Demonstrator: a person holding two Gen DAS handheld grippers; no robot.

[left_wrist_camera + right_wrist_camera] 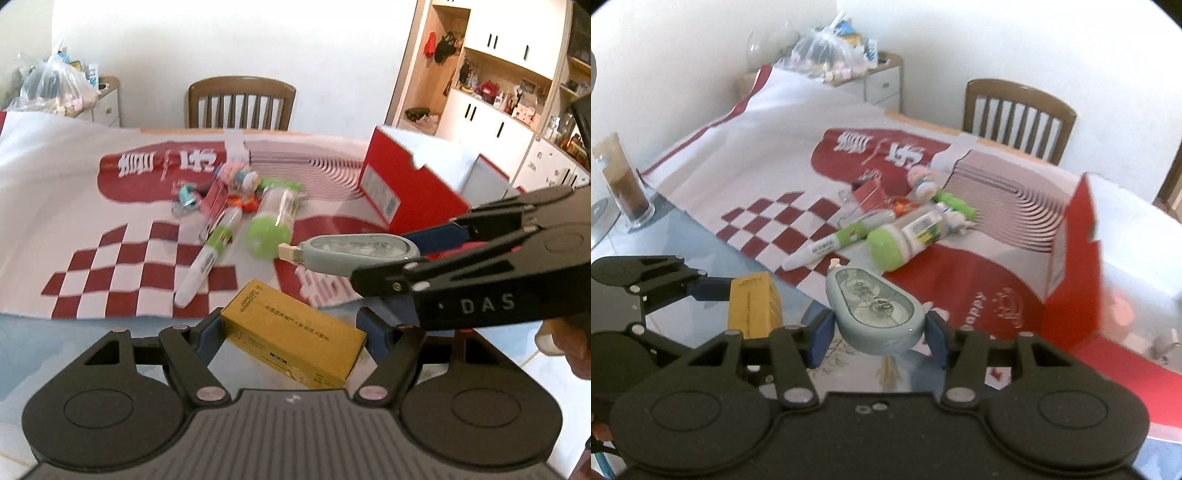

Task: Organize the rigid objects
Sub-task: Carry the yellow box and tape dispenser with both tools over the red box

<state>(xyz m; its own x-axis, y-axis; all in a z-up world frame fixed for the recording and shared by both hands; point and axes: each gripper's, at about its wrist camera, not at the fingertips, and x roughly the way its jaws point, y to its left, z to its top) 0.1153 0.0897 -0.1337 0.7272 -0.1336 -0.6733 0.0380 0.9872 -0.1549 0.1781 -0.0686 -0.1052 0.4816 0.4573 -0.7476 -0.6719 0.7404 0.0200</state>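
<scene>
**Where the things lie on the bench**

On the bench [701, 251] lies a printed cloth [746, 147]. Near its middle a pile of small toys [923, 184] sits, and in front of the pile two things lie side by side: a thick pen [831, 245] on the left and a bottle [905, 236] on the right. An open box [1078, 258] stands to the right of them. A chair [1015, 114] is behind the bench. At the far left edge a glass [626, 184] stands. The left claw [291, 332] holds a small carton [295, 336] above the near edge; right of it the right claw [879, 325] holds a tape dispenser [875, 306].
</scene>
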